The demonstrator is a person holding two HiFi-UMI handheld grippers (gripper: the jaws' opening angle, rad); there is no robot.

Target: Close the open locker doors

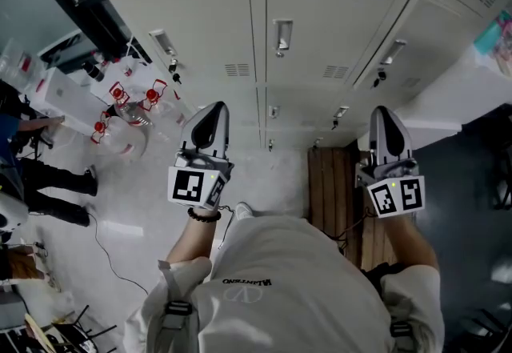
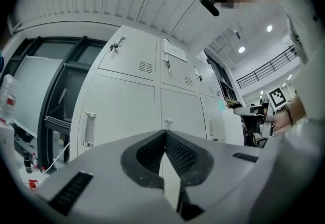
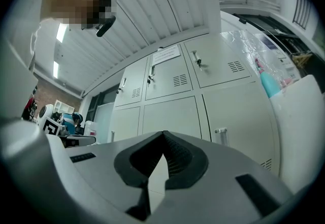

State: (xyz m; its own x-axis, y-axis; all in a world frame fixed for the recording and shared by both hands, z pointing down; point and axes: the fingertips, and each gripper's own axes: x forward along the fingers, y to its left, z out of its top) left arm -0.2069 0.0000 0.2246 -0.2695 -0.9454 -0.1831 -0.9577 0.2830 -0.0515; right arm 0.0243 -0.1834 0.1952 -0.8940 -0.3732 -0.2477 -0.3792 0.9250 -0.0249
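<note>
Claws: left gripper (image 1: 210, 115) and right gripper (image 1: 387, 121) both pressed together, empty.
Risk: an unlatched locker door (image 1: 332, 19) could swing open.

Locker doors (image 1: 320, 23) are looking like smooth matt-painted metal w/ shinier metal handles (image 1: 282, 35), the slatted board (image 1: 330, 183) is reading as dark wood, and the left gripper (image 2: 165, 133) is showing matt grey plastic w/ ribbed black pads (image 2: 150, 153), prob. rubber.

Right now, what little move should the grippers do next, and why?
Probably swing the right gripper toward the white panel jutting out at the right; it may be an open door. The locker doors straight ahead all look shut, and its jaws are shut, empty.
</note>
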